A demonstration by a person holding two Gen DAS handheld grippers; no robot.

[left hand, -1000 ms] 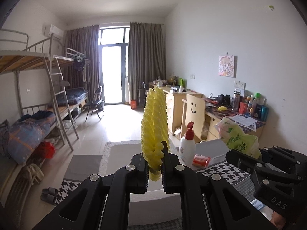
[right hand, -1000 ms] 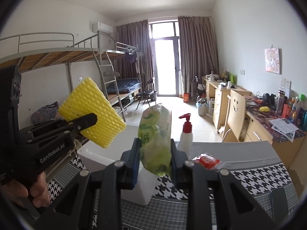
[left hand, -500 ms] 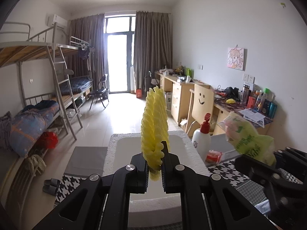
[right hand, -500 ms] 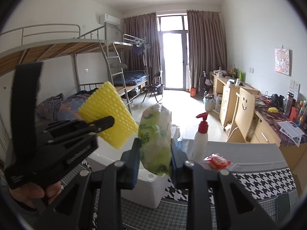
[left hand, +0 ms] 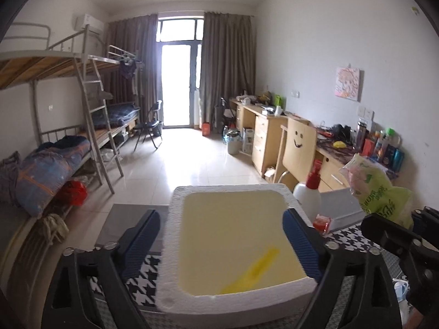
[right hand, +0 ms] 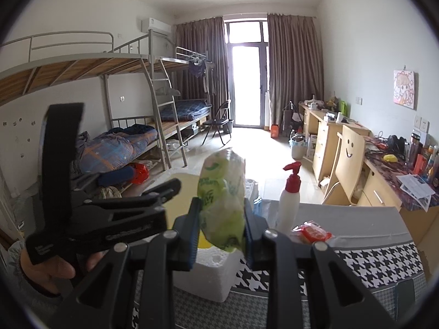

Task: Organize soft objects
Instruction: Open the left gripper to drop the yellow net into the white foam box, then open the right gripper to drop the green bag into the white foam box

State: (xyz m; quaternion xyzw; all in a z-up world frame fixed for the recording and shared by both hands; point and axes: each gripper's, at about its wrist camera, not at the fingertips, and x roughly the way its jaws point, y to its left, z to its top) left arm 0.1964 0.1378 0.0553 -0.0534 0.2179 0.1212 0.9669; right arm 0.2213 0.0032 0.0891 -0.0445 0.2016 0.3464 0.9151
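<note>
My left gripper (left hand: 221,240) is open and empty, held above a white foam box (left hand: 175,285). A yellow sponge (left hand: 252,270) lies blurred inside the box, on edge near its front. My right gripper (right hand: 221,229) is shut on a green and white plastic packet (right hand: 223,205), held upright beside the foam box (right hand: 211,271). In the left wrist view the packet (left hand: 376,192) shows at the right, with the right gripper (left hand: 389,235) under it. In the right wrist view the left gripper (right hand: 164,192) shows at the left, held by a hand.
A white pump bottle with a red top (right hand: 289,200) and a small red packet (right hand: 312,231) stand on the houndstooth cloth (right hand: 378,260) behind the box. Bunk beds (left hand: 55,148) line the left wall, desks and a smiley chair (left hand: 297,148) the right.
The left gripper has opened and let go of the yellow sponge, which has dropped into the foam box. The right gripper still holds the packet and has shifted slightly.
</note>
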